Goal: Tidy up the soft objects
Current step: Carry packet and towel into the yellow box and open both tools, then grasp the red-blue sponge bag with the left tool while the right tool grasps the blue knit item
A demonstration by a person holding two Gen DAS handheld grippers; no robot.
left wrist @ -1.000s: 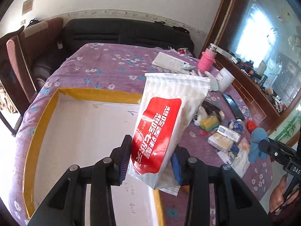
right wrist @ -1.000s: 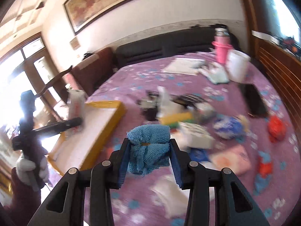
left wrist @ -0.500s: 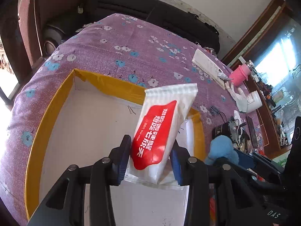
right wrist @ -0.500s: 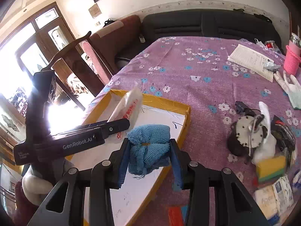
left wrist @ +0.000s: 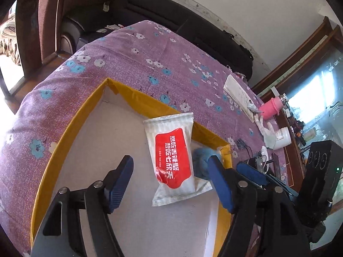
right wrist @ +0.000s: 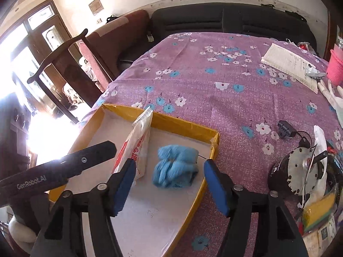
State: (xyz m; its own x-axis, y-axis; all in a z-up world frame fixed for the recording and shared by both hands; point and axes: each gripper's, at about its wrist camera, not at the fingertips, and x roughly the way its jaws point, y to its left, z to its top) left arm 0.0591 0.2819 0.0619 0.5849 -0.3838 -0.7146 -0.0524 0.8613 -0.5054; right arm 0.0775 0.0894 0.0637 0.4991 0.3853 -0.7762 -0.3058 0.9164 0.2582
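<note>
Left gripper (left wrist: 169,176) jaws opening, white wet-wipe packet with red label (left wrist: 171,160) loose between them in yellow-rimmed white shallow box (left wrist: 70,128), right gripper (right wrist: 169,184) jaws opening over released crumpled blue knitted cloth (right wrist: 174,169) beside it, black round motor (right wrist: 300,171) and white glove (right wrist: 332,95) cluttering purple flowered tablecloth (right wrist: 214,85) nearby.

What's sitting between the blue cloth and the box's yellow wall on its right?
Only bare white box floor; right wrist view shows the blue cloth apart from the yellow wall.
</note>
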